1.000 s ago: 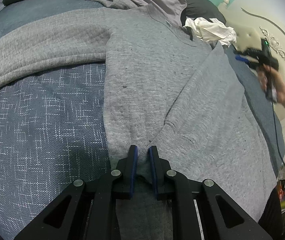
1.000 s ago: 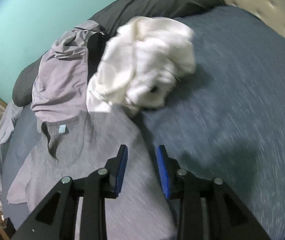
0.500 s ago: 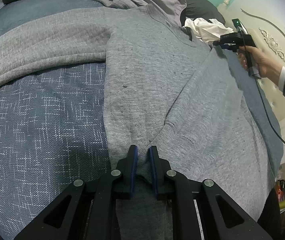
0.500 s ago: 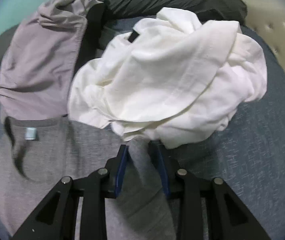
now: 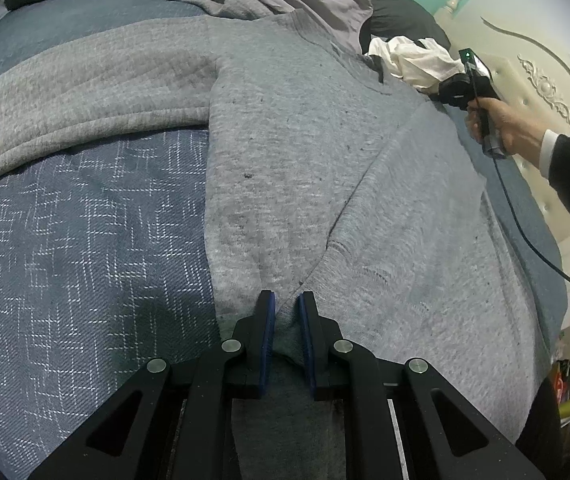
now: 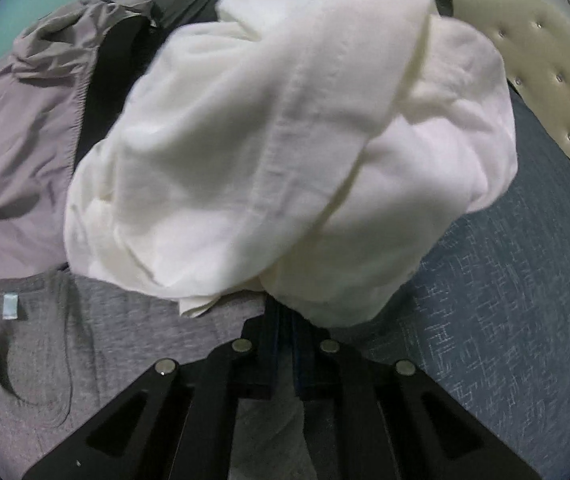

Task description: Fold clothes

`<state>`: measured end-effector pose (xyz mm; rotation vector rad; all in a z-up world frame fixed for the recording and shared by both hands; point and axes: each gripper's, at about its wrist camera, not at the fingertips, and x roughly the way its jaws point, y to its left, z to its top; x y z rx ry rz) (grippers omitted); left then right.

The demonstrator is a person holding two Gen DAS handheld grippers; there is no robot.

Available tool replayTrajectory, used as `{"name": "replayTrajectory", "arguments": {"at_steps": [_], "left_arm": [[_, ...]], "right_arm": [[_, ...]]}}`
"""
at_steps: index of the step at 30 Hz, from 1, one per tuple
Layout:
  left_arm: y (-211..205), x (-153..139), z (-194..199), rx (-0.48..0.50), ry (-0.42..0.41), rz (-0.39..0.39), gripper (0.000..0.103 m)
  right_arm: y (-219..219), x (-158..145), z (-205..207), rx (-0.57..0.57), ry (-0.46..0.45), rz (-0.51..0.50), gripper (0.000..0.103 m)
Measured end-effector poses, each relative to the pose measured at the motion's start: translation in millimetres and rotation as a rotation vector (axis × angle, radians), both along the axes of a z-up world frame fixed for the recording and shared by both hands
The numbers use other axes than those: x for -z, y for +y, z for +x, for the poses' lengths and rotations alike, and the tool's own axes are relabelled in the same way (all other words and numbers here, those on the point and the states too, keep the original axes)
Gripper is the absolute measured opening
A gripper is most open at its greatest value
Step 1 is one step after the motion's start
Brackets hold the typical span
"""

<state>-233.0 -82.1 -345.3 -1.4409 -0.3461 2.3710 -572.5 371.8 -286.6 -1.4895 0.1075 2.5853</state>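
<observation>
Moving in under the white cloth point(image 6: 285, 140), my right gripper point(image 6: 285, 320) has pinched shut at the sweater's point(image 5: 305, 160) 1 o'clock corner; my left gripper point(image 5: 285, 304) grips its hem

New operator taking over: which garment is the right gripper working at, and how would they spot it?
On the blue bedspread, near the tufted headboard, the grey sweatshirt lies flat. Its neck end meets a crumpled white garment, the only white piece, beside a mauve one.
</observation>
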Motion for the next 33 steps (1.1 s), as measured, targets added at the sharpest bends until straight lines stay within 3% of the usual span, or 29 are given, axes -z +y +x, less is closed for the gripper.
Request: {"name": "replayTrajectory", "arguments": {"at_steps": [8,12,15,18,24,29,33], "left_arm": [[0,2,-1,0.002,-0.002,0.000,0.015],[-1,1,-1,0.000,-0.004,0.003,0.015],[0,1,0,0.000,-0.003,-0.002,0.015],[0,0,0,-0.003,-0.004,-0.004,0.015],[1,0,0,-0.007,-0.006,-0.002,0.015],[-1,-2,2,-0.022,-0.012,0.013,0.015],[0,-3,6,-0.031,-0.005,0.007,0.018]], "right_arm": [[2,14,-9,-0.024,-0.012,0.025,0.004],[17,-1,1,-0.020,0.065,0.016,0.005],[35,-12,11,-0.011,0.094,-0.050,0.006],[40,-20,24,-0.045,0.094,-0.036,0.006],[64,-33,65,-0.015,0.138,-0.144,0.007],[56,-45,117,-0.001,0.157,-0.223,0.008],[55,-43,147,-0.007,0.159,-0.250,0.021]]}}
